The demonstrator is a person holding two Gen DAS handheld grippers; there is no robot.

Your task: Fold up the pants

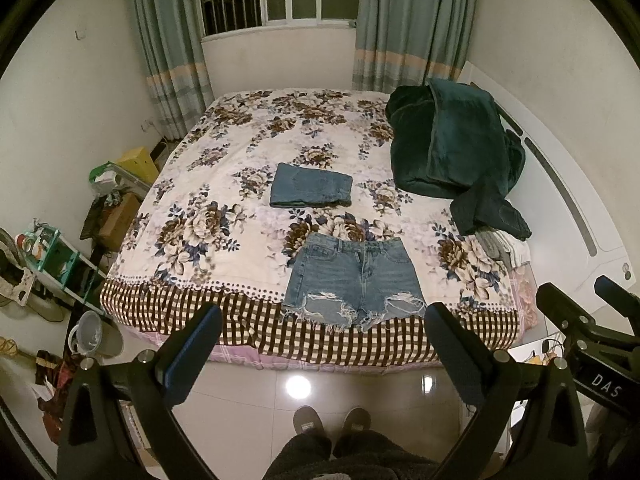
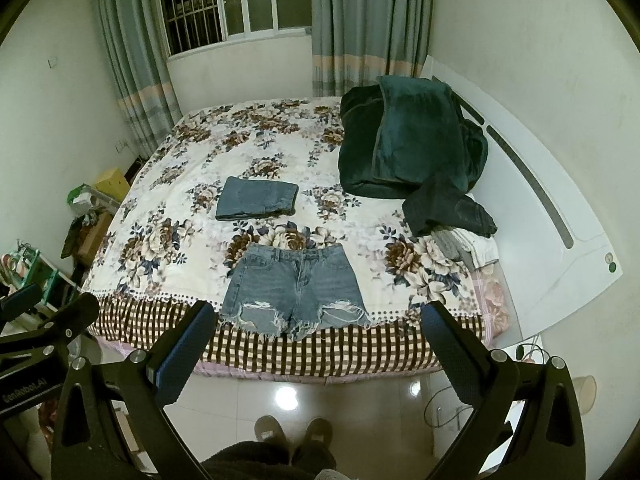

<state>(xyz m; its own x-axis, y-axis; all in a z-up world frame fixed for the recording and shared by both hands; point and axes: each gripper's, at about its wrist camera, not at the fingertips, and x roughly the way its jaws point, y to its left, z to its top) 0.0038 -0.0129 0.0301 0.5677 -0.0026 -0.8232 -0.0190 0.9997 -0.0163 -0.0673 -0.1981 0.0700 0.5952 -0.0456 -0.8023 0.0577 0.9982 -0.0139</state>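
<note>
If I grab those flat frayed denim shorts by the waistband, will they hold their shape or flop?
The light blue frayed denim shorts will probably drape, since only thin cloth lies flat on the floral bedspread. Their ripped hems overhang the bed edge, so the loose threads may snag. Denim likely grips rather than slips.

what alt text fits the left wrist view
Frayed light-blue denim shorts lie flat at the near edge of a floral-quilted bed, framed by the open left gripper. Behind them: a folded blue denim garment.

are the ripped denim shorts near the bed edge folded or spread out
Spread flat: the denim shorts show the full waistband and both frayed leg openings side by side.
</note>
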